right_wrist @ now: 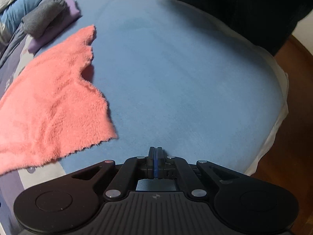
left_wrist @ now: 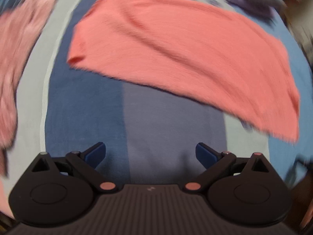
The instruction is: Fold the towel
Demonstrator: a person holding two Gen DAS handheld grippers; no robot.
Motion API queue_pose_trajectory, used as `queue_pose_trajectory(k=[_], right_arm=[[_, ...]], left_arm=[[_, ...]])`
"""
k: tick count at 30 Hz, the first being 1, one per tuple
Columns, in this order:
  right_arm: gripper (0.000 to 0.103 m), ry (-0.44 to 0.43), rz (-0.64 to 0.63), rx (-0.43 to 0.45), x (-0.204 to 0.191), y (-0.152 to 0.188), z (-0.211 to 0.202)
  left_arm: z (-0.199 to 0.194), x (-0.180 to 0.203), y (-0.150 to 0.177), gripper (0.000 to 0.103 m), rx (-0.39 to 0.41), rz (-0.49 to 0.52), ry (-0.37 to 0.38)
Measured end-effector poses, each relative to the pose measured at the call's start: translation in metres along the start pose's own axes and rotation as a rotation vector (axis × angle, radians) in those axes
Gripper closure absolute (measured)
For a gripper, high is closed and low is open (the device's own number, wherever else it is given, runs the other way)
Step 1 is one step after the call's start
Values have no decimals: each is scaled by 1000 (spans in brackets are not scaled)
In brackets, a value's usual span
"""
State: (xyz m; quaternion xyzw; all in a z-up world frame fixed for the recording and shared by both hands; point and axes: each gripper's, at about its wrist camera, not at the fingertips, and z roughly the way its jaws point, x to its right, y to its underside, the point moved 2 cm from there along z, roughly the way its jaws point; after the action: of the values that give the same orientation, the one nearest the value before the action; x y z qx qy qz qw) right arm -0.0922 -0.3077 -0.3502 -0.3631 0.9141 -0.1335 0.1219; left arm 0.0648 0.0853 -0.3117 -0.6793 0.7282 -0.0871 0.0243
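Two grippers are in view above a bed covered with a blue blanket (right_wrist: 185, 74). The landmark for all positions is the coral-pink towel (left_wrist: 185, 54), which lies spread flat on this blanket, unfolded, with a fluffy nap and ragged edges.

Left gripper (left_wrist: 150, 152): jaws spread wide, nothing between them. It points down at the bedding just short of the towel's near long edge and does not touch the towel. The left wrist view is motion-blurred.

Right gripper (right_wrist: 156, 162): jaws clenched together, blue pads meeting, nothing held. It stands to the right of the towel (right_wrist: 49, 107), near the towel's closest corner but apart from it, over bare blanket.

Beyond the towel's far corner lie a folded purple cloth (right_wrist: 52, 33) and a rolled grey cloth (right_wrist: 43, 18), the grey one resting on the purple one. Another pink fabric (left_wrist: 17, 58) appears left of the towel in the left wrist view, too blurred to identify.
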Motion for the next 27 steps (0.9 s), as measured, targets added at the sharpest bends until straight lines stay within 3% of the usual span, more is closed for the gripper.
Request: queue_pose_trajectory(k=[2,7,9,12,14,17,22,25,27], right_arm=[[103,-40,-14,12,-5,-2,-7],[102,-115,-107,-9,-41,1,-13],[101,-144,-134,-22,-58,3,-11],[100,-188,-162,-41,-83,9,-9],[100,-214,-190,-54,-100,13,-7],[99,-248,-225,-72,-122,16,-3],[98,-272,-256,-96,-142,22,1],[98,-273,-263,-105,-145,25,1],[98,-270,-260,-109,-146,25,2]], left_arm=[[5,-26,-8,3,15,-160,28],[17,-96,-36,3,77,-485,-10],[22,-125,-51,3,93,-581,23],[28,-151,-73,3,133,-625,15],[35,-156,-88,3,147,-574,-38],[43,-142,-107,4,180,-362,-137],[56,-109,-124,7,239,-53,-196],[63,-103,-125,30,242,3,-187],[64,-103,-124,79,245,6,-149]])
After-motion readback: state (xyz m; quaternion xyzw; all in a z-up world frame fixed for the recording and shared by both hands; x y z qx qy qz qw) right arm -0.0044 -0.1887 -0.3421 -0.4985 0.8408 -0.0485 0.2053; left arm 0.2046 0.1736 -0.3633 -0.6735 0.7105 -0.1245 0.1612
